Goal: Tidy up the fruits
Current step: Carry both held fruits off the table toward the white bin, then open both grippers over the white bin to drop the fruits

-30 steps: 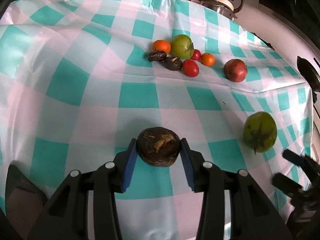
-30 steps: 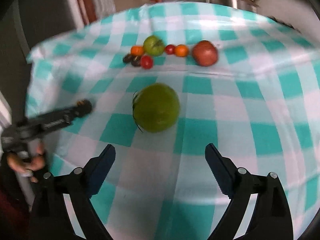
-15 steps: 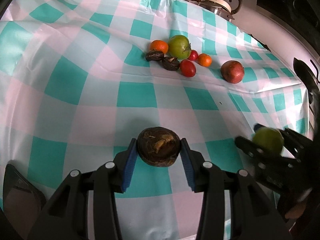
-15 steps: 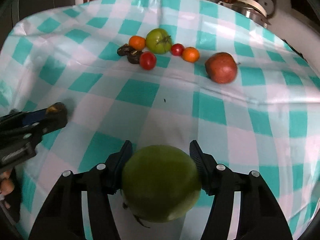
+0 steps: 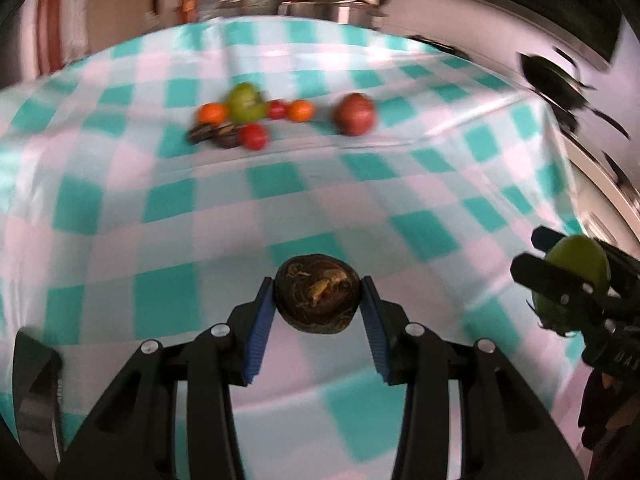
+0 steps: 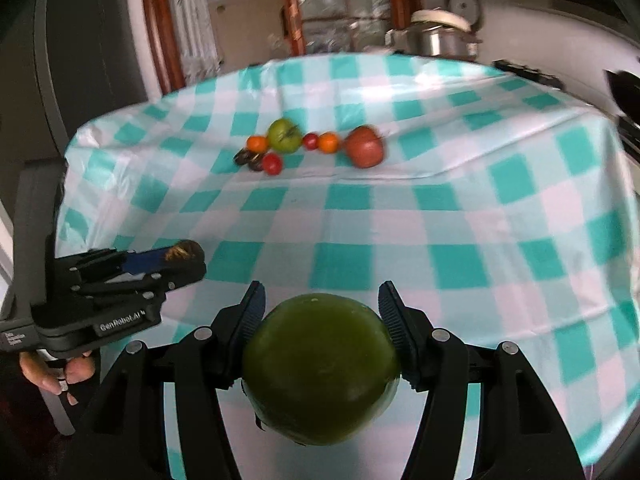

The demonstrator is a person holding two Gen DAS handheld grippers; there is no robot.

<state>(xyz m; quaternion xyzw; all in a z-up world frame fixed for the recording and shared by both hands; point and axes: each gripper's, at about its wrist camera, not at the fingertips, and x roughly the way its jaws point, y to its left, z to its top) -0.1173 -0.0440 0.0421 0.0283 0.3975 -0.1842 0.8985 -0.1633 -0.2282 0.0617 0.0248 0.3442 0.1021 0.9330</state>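
My left gripper (image 5: 318, 286) is shut on a dark brown wrinkled fruit (image 5: 318, 298), held above the checked tablecloth (image 5: 200, 240); it also shows at the left of the right wrist view (image 6: 182, 252). My right gripper (image 6: 320, 300) is shut on a large green tomato (image 6: 320, 368), lifted above the cloth; it shows at the right edge of the left wrist view (image 5: 576, 272). A cluster of fruit lies far back: a green tomato (image 6: 285, 141), orange fruits (image 6: 257, 143), red tomatoes (image 6: 273, 163), dark fruits (image 6: 242, 157) and a red apple-like fruit (image 6: 364, 147).
The table's near and right edges drop off in the right wrist view (image 6: 600, 420). A steel pot (image 6: 436, 36) and a wooden-framed cabinet (image 6: 344, 4) stand behind the table. A dark pan (image 5: 552, 80) sits to the right. A hand (image 6: 60, 372) holds the left gripper.
My right gripper closed on the green tomato and lifted it off the cloth. Both grippers rose and pulled back; the fruit cluster now looks farther away. The left grip is unchanged.
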